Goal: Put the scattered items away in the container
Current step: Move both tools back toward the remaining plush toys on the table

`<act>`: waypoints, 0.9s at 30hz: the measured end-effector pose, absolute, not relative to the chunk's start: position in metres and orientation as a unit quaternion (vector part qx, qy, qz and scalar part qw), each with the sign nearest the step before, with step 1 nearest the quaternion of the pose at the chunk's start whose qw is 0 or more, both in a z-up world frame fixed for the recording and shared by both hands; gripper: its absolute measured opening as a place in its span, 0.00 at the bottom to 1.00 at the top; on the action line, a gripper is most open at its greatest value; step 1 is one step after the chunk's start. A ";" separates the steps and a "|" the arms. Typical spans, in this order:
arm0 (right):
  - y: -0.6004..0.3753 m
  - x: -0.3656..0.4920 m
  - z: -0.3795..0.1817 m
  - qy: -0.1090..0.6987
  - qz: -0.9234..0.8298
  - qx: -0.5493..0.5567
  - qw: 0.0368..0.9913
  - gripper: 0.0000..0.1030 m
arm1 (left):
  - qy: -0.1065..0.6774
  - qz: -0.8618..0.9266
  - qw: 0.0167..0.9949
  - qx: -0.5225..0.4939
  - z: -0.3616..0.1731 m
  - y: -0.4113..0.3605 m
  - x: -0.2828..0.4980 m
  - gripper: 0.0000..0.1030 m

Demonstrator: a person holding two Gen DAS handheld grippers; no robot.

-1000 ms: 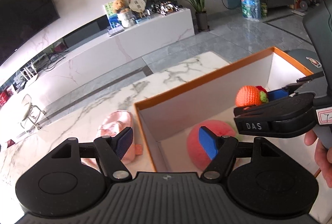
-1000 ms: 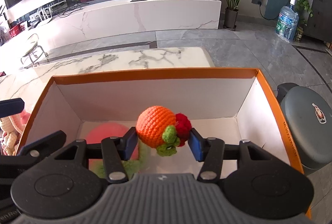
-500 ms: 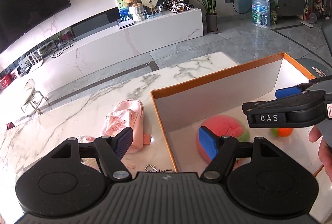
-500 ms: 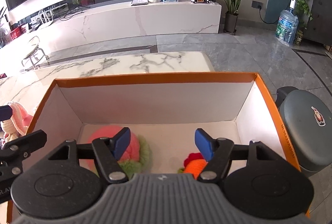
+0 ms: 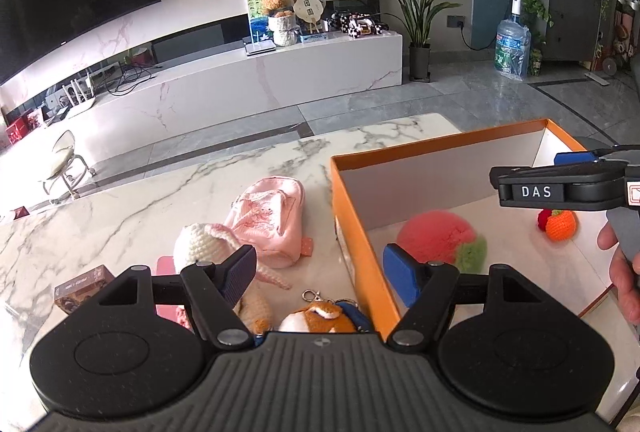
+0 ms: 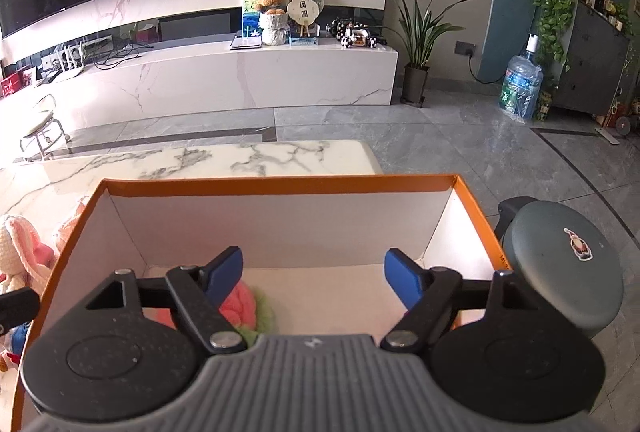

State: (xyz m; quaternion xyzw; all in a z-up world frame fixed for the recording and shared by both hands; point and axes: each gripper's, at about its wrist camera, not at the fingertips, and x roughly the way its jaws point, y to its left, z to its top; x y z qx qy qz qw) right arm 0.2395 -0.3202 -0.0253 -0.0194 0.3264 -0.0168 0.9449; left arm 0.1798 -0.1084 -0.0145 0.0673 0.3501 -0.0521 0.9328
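Observation:
The orange-rimmed box point(image 5: 360, 240) holds a pink and green plush peach point(image 5: 438, 236) and an orange knitted fruit point(image 5: 560, 225). My right gripper point(image 6: 314, 278) hangs over the box point(image 6: 280, 181), its jaws opening with nothing between them; the peach point(image 6: 240, 308) shows under its left finger. My left gripper point(image 5: 320, 278) is open and empty, straddling the box's left wall. Below it on the marble table lie a fox keychain plush point(image 5: 320, 316), a white and pink knitted bunny point(image 5: 208, 244) and a pink mini backpack point(image 5: 272, 220).
A small brown box point(image 5: 82, 286) and a pink flat item point(image 5: 166, 308) lie left of the bunny. A grey round stool point(image 6: 564, 264) stands right of the box. A hand point(image 5: 624, 272) holds the right gripper's handle. Bare marble point(image 5: 120, 208) stretches beyond the toys.
My right gripper let go of the orange knitted fruit, which fell onto the box floor, and its jaws widened. My left gripper swung left, bringing the bunny, keychain and backpack into view.

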 end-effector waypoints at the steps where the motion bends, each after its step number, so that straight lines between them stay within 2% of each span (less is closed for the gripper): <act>1: -0.318 0.237 -0.024 0.321 -0.021 -0.021 0.947 0.78 | 0.349 -0.048 0.934 0.062 -0.013 -0.102 0.178 0.80; 19: -0.257 0.149 0.015 0.151 -0.100 -0.020 0.983 0.81 | 0.289 0.020 0.957 -0.008 0.012 0.014 0.114 0.83; 27: -0.218 0.089 0.028 0.103 -0.104 0.020 0.989 0.81 | 0.267 0.013 0.963 -0.022 0.014 0.045 0.090 0.84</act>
